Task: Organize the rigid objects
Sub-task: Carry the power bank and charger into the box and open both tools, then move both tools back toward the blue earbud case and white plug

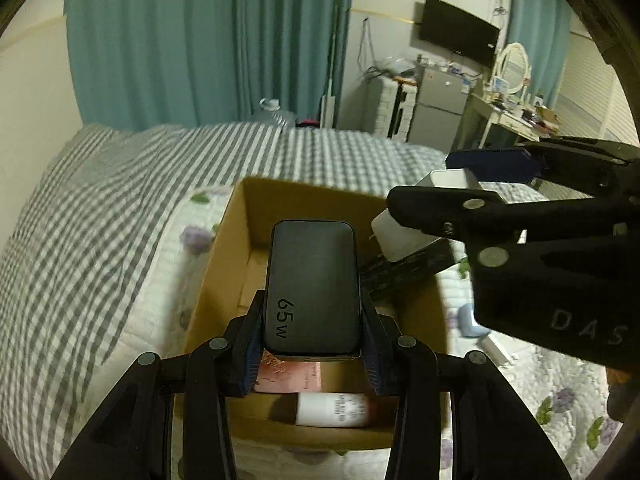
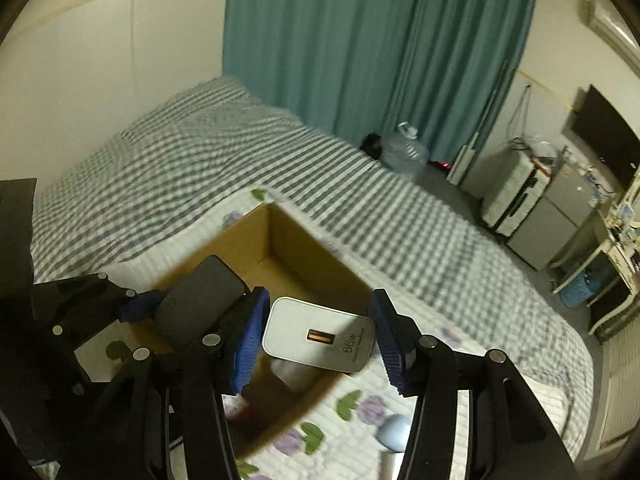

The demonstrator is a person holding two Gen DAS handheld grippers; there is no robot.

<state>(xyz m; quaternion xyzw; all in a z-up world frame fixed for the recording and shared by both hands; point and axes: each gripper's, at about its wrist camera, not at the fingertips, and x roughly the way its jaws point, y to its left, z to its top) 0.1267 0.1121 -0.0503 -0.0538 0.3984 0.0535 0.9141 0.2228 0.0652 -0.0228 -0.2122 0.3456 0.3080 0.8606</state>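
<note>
Left wrist: black charger [image 1: 312, 288] in tongs [image 1: 312, 354]

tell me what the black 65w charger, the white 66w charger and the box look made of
Black charger: looks like matte hard plastic, with a dull even surface, rounded corners and printed lettering.
White charger: likely smooth plastic with a faint sheen; its port appears to have a metal lining.
Box: corrugated cardboard, going by the plain brown walls, raw cut edges and folded bottom flaps.

A cardboard box [image 1: 240, 240] sits on the quilted bed [image 1: 120, 208].
</note>
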